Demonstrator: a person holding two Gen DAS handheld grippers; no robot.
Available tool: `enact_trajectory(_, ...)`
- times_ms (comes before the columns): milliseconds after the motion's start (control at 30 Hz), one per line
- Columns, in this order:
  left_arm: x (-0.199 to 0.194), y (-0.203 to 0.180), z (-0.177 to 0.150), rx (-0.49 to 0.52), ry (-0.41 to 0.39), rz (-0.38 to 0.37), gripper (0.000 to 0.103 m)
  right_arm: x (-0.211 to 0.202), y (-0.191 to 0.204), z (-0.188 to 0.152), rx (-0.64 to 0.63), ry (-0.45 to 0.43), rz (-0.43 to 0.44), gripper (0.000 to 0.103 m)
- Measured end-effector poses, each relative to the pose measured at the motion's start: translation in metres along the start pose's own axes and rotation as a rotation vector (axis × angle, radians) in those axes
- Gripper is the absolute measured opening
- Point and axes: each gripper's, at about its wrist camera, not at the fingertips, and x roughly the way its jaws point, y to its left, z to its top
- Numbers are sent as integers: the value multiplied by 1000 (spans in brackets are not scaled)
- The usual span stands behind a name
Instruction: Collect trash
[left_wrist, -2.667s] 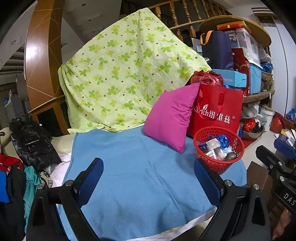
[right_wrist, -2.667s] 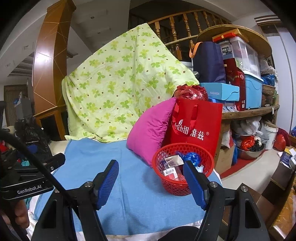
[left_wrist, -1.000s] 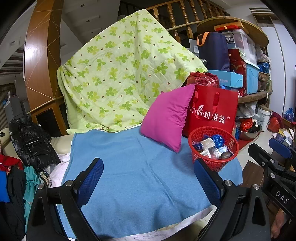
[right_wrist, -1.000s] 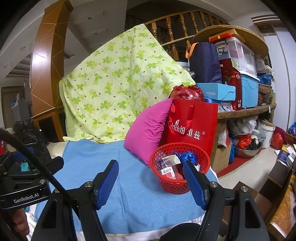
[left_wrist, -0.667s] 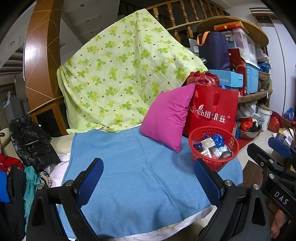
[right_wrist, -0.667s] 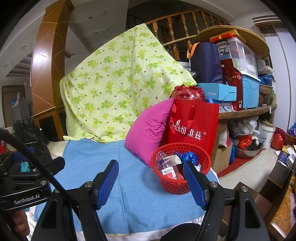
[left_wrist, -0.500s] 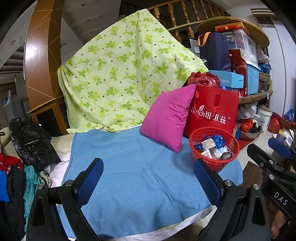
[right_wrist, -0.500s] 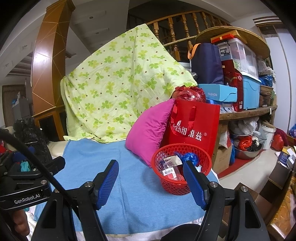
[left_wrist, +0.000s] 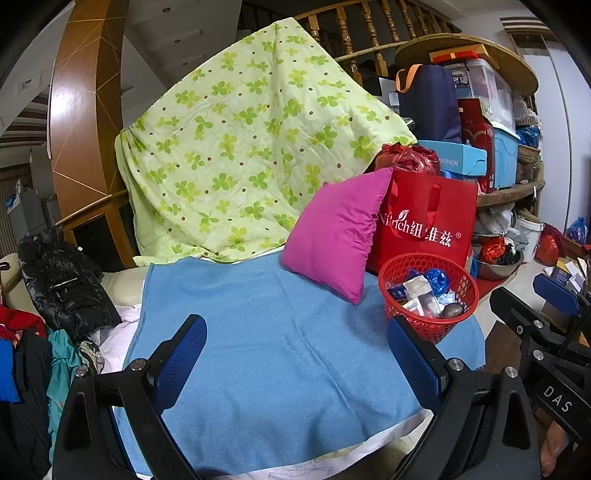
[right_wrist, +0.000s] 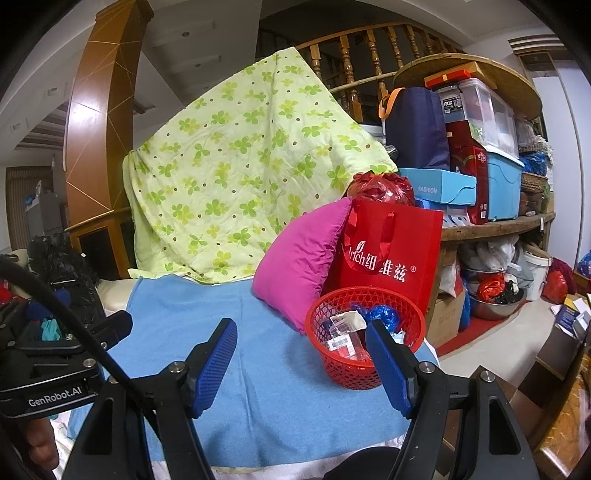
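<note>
A red mesh basket (left_wrist: 424, 325) stands on the right part of the blue blanket (left_wrist: 280, 339); it also shows in the right wrist view (right_wrist: 347, 369). It holds wrappers, a blue crumpled bag (left_wrist: 436, 278) and a grey ball (left_wrist: 452, 311). My left gripper (left_wrist: 295, 350) is open and empty, held over the blanket's front edge, left of the basket. My right gripper (right_wrist: 301, 354) is open and empty, its right finger in front of the basket.
A magenta pillow (left_wrist: 340, 229) and a red paper bag (left_wrist: 424, 218) stand behind the basket. A green clover quilt (left_wrist: 240, 147) hangs at the back. Cluttered shelves (right_wrist: 491, 218) stand to the right, and dark clothes (left_wrist: 62, 280) lie to the left.
Both views have drifted only slightly. Both grippers stay open and empty, and the basket has not moved.
</note>
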Motion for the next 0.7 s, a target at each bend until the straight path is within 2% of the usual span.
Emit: enact_trajectory(700, 1, 3, -2, -3, 5, -3, 98, 3, 1, -2, 0, 0, 1, 75)
